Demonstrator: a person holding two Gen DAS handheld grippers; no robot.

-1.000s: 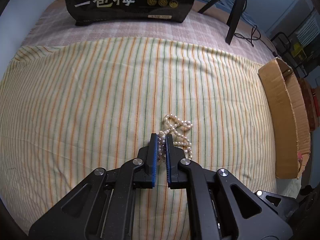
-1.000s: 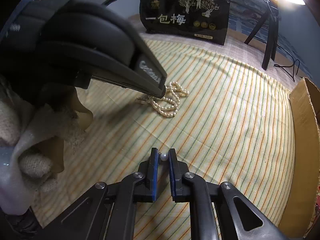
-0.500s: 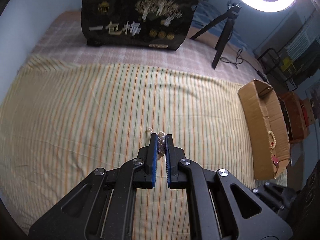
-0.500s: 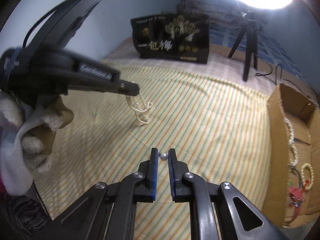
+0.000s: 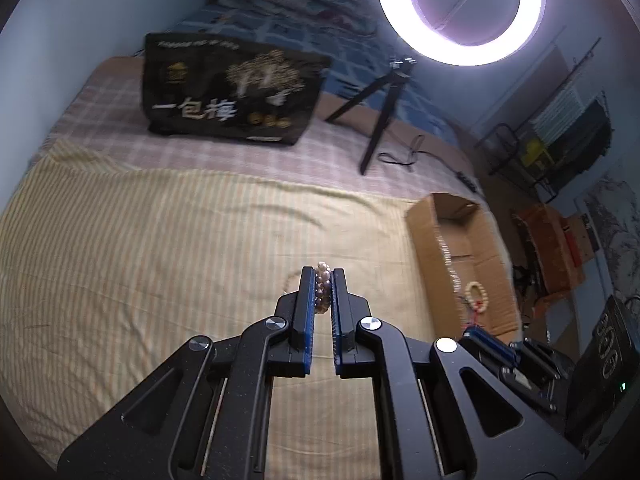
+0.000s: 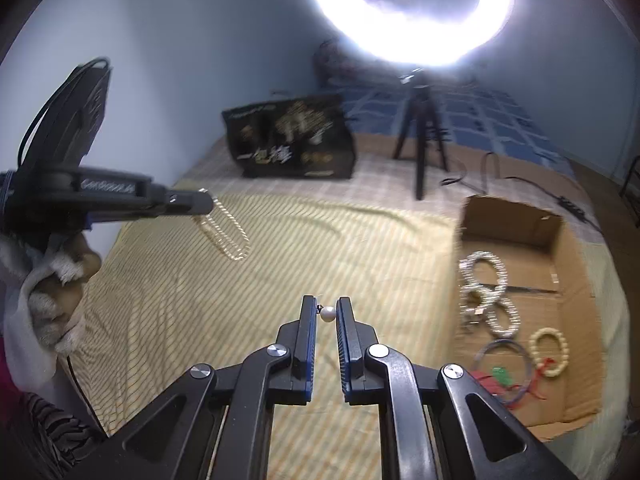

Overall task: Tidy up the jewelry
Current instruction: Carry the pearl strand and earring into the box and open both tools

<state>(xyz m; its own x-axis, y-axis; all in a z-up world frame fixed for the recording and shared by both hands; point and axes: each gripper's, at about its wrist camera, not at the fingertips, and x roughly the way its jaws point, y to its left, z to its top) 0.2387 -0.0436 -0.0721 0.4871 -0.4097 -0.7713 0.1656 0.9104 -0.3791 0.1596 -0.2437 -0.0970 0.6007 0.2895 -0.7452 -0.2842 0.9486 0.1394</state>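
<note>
My left gripper [image 5: 323, 276] is shut on a pearl necklace [image 5: 322, 290], held high above the striped cloth [image 5: 160, 264]. In the right wrist view the same gripper [image 6: 202, 202] shows at the left with the necklace [image 6: 228, 236] hanging from it in loops. My right gripper [image 6: 326, 306] is shut on a small pearl earring [image 6: 328, 313], also above the cloth. An open cardboard box [image 6: 560, 280] lies at the right with several bracelets [image 6: 486, 280] and a cream bead bracelet [image 6: 550, 352] inside; it also shows in the left wrist view [image 5: 460, 248].
A black printed bag [image 5: 232, 92] stands at the back of the bed. A ring light on a small tripod [image 5: 384, 104] stands beside it, its cable [image 6: 492, 172] trailing right. Shelves and clutter [image 5: 560, 140] sit beyond the bed's right edge.
My left gripper has lifted the pearl necklace off the cloth and raised it high. My right gripper has risen too, still shut on the earring, and the box has come into view.
</note>
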